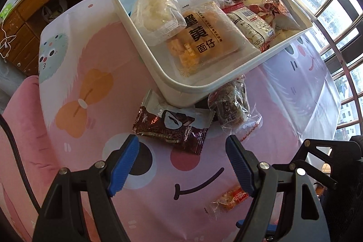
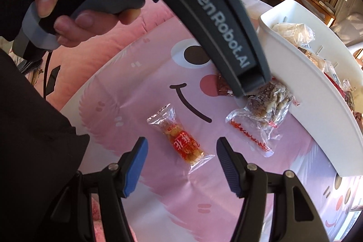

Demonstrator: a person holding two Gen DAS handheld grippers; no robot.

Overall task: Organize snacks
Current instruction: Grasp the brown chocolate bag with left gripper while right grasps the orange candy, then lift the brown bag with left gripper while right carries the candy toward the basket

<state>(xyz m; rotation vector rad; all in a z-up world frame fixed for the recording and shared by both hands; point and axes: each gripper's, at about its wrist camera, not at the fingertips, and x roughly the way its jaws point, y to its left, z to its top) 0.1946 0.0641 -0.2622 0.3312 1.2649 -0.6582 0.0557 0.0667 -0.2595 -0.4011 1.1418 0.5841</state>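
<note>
in the left wrist view the left gripper [image 1: 182, 149] hangs open and empty above a dark brown snack packet [image 1: 173, 126] beside the white bin [image 1: 204, 87], while in the right wrist view the right gripper [image 2: 181, 151] stands open around an orange candy packet [image 2: 182, 144] on the pink tablecloth [image 2: 158, 185], not pressing it.

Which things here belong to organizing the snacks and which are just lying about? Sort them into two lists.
Part of the job:
- white plastic bin holding packets
- dark brown foil snack packet
- clear bag of brown nut brittle
- small clear orange-labelled candy wrapper
- left gripper, open
- right gripper, open

Just lying about:
- pink cartoon tablecloth
- wooden drawer cabinet
- pink cushion
</note>
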